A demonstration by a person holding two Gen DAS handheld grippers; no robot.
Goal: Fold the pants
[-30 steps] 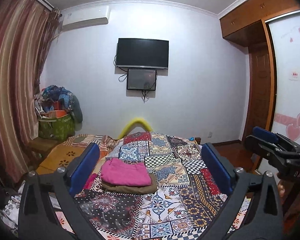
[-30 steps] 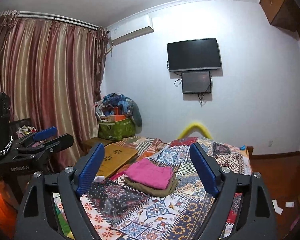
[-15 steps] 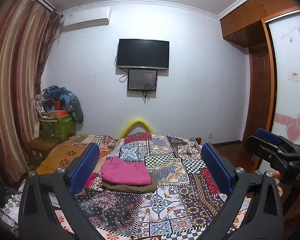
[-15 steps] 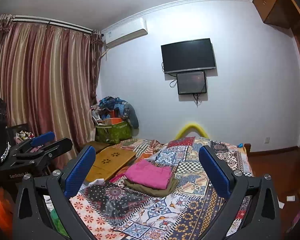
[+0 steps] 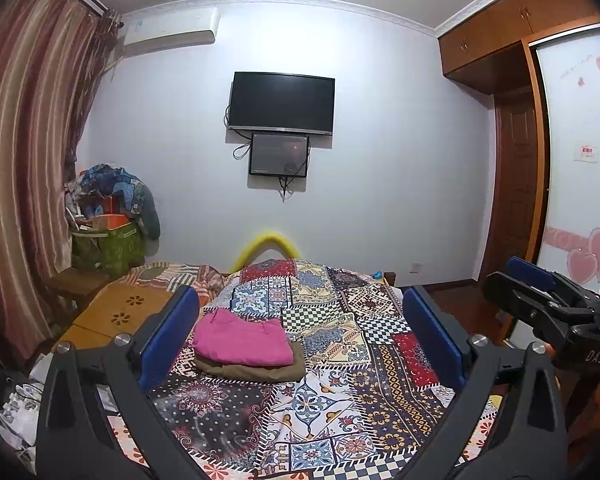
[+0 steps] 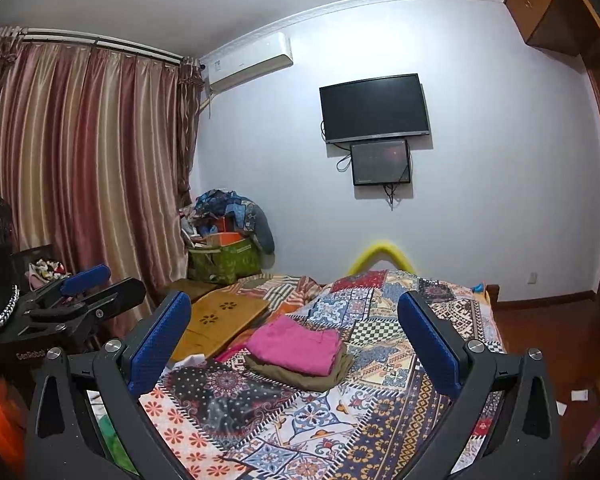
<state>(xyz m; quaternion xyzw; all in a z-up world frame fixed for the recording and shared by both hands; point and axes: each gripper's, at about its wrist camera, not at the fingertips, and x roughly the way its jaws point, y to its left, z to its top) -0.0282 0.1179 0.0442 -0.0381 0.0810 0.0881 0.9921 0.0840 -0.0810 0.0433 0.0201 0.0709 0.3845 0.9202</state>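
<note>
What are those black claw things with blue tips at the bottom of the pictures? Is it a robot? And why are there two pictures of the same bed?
It isn't a robot. A person holds a hand tool in each hand, and each tool has two fingers with blue pads. A small camera rides on each tool and looks out between its fingers, so you get two pictures of one room.

One picture comes from the left gripper, the other from the right gripper. Each camera also catches the other tool at its edge.

On the bed's patchwork blanket lie folded pink pants on top of folded brown pants. Both grippers are wide open and hold nothing.
</note>
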